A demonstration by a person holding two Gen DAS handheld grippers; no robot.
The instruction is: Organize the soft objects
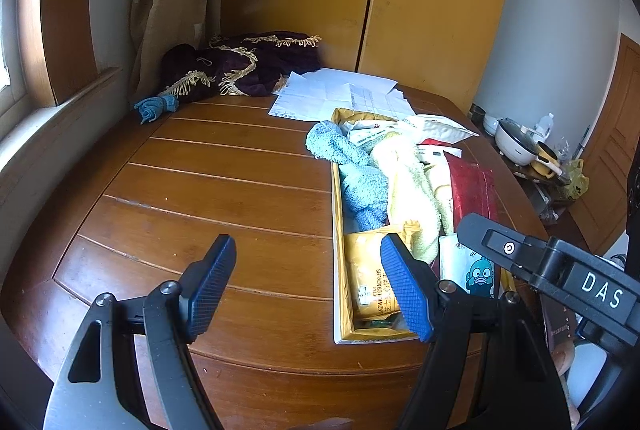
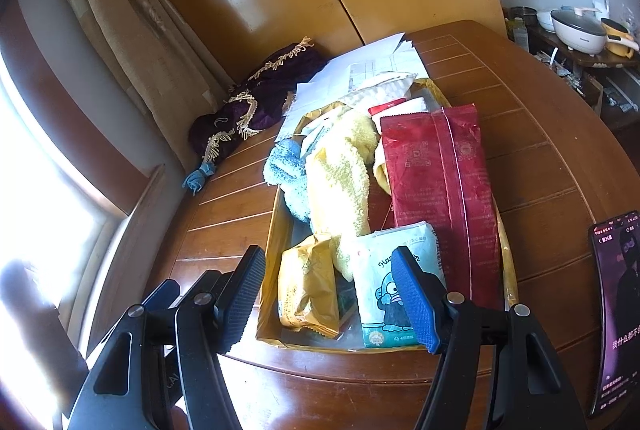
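Left wrist view: wooden tabletop (image 1: 200, 198) fills most of frame, w/ a long shallow yellow box (image 1: 339, 262) at 3 o'clock, packed full. Largest soft thing is the dark purple fringed cloth (image 1: 248, 66), heaped at 12 o'clock, well apart from box. Next, inside the box: red foil pouch (image 2: 440, 174) along its right side, yellow towel (image 2: 340, 182) draped down the middle, light-blue towel (image 1: 352, 174) spilling over the left wall at the far end. Near end holds a cracker packet (image 2: 308, 286) & a cartoon tissue pack (image 2: 384, 270) side by side. Smallest: a blue knotted rag (image 1: 154, 108) at 10 o'clock, just beside the purple cloth, outside the box.

Left tool (image 1: 308, 286) is spread wide, nothing in it, hovering above bare wood beside the box's near left corner. Right tool (image 2: 332, 298) also gapes empty, over the box's near end.

Judgement: scene fits either towels on their way out for sorting, or a box filled w/ only the rag & cloth left outside; can't tell which. Whichever soft item gets taken, pinch a thick fold, not a loose edge, & lift straight up so terry doesn't drag packets along. Keep the two tools from crossing; they're close.
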